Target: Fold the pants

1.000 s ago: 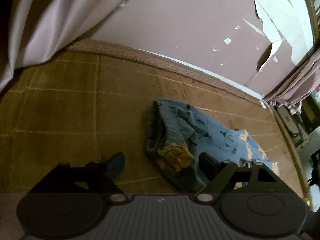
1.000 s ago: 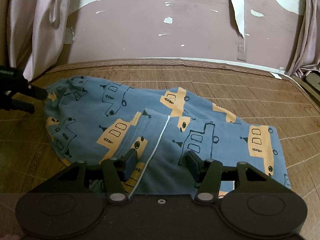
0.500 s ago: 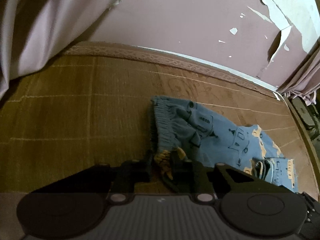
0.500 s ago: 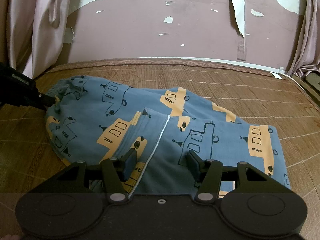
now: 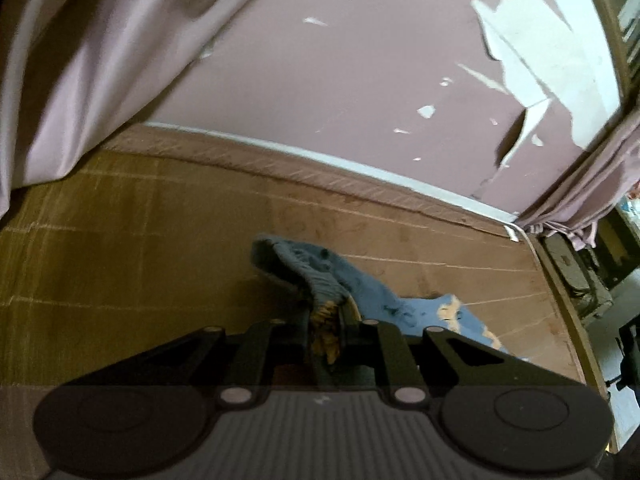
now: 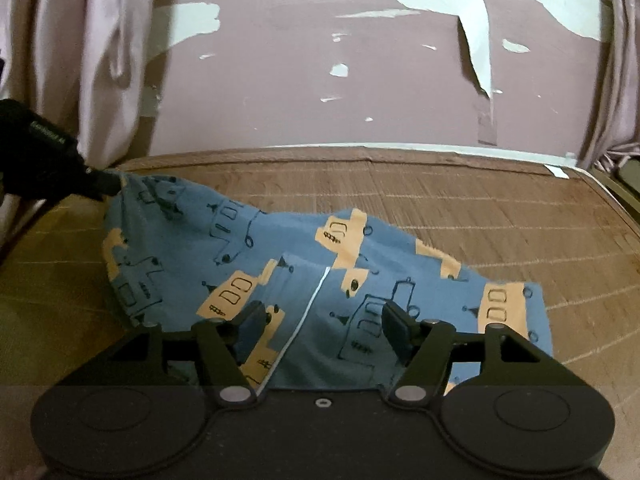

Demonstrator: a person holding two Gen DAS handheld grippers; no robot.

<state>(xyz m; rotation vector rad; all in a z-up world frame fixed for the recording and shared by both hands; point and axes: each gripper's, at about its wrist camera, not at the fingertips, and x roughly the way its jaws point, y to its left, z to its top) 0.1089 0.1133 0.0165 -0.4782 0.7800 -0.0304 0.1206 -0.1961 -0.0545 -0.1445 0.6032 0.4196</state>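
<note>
Gripping gathered waistband, left claw [image 5: 326, 334] clamped on pants [image 6: 312, 272], spread on woven mat [image 6: 500, 216]. Right claw [image 6: 322, 330] apart above leg cloth. Fabric light, limp, likely bunching; seams, hems suit holding.

Right tongs [image 6: 324, 320] agape over blue pants [image 6: 304, 264], left tongs [image 6: 106, 180] pinching waistband.

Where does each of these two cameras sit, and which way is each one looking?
Left wrist: sits on the left gripper, facing the mat and peeling wall; its fingers pinch the pants at the waistband.
Right wrist: sits on the right gripper, low over the pants, fingers apart around the fabric; the left gripper shows at left.
Shared: pants, mat, wall, curtains.
</note>
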